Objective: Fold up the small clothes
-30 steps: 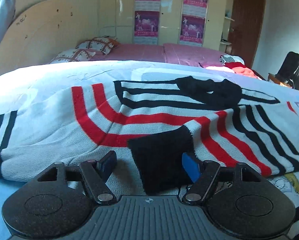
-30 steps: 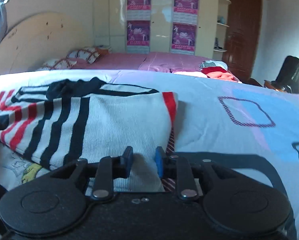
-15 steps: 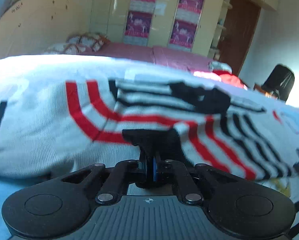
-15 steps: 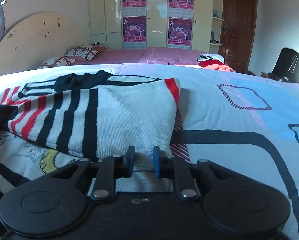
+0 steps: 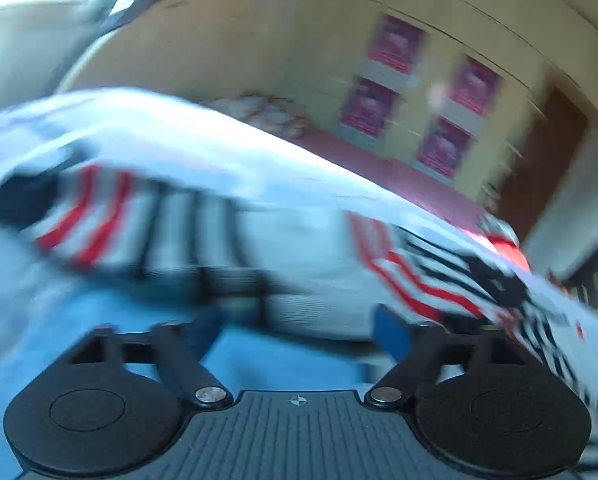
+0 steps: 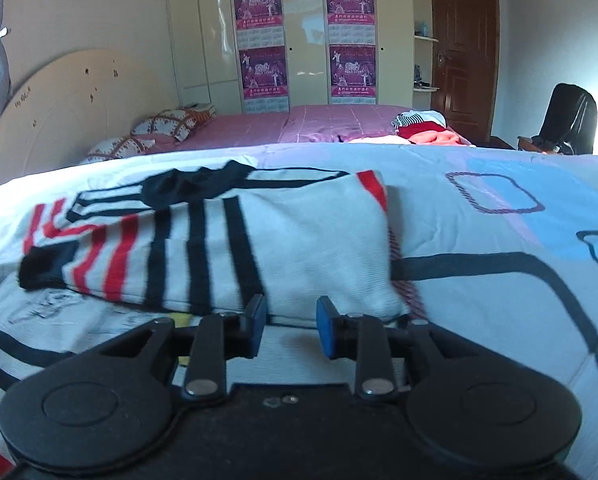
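A small white knit sweater with red and black stripes lies folded on the bed, its black cuff lying at its left end. In the blurred, tilted left wrist view the sweater spreads just beyond my left gripper, which is open and empty. My right gripper is open with a narrow gap, empty, its blue pads just short of the sweater's near folded edge.
The patterned bedsheet stretches to the right. A second pink bed with pillows and a pile of clothes lies behind. A wardrobe with posters, a brown door and a black chair stand at the back.
My left gripper shut on the black cuff, carried it over, then opened and swung left, tilting. My right gripper opened slightly and backed off a little from the sweater's edge.
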A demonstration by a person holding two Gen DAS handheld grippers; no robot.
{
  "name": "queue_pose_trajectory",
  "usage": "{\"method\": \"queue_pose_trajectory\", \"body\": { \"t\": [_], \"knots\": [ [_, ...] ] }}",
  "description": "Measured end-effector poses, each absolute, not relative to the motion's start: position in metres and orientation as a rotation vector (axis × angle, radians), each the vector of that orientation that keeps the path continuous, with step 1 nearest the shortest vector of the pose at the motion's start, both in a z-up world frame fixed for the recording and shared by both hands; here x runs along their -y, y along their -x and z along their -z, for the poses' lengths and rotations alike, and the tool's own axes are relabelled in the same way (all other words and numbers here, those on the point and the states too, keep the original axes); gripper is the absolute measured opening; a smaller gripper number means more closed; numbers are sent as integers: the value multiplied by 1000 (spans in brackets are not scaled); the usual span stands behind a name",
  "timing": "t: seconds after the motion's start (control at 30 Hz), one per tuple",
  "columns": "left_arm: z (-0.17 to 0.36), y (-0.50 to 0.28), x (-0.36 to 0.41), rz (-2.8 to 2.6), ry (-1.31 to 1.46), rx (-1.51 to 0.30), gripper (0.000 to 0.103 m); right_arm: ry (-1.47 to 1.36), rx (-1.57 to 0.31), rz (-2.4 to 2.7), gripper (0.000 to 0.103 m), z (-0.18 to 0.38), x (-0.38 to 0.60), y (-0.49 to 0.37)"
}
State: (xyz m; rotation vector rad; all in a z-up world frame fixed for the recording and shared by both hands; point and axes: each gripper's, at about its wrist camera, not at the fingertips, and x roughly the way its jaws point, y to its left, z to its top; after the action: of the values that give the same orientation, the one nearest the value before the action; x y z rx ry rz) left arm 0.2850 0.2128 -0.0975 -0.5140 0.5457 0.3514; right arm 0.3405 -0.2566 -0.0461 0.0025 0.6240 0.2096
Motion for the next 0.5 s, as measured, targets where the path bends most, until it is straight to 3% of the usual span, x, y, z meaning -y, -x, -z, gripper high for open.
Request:
{"method": "queue_pose_trajectory", "body": {
  "t": [0.17,0.33,0.4,0.5],
  "knots": [
    [130,-226,-324,-515,933,-412,61,-96,-615,-172,28,41,232,-334],
    [153,-232,-372,-508,1074,-344,39,-114,-629,-166,28,34,210,-336],
    [161,-240,-380,-532,1091,-337,20,-103,-623,-167,28,30,203,-336],
    [168,-253,-390,-545,1119,-338,5,-88,-614,-164,29,25,197,-334]
  ]
}}
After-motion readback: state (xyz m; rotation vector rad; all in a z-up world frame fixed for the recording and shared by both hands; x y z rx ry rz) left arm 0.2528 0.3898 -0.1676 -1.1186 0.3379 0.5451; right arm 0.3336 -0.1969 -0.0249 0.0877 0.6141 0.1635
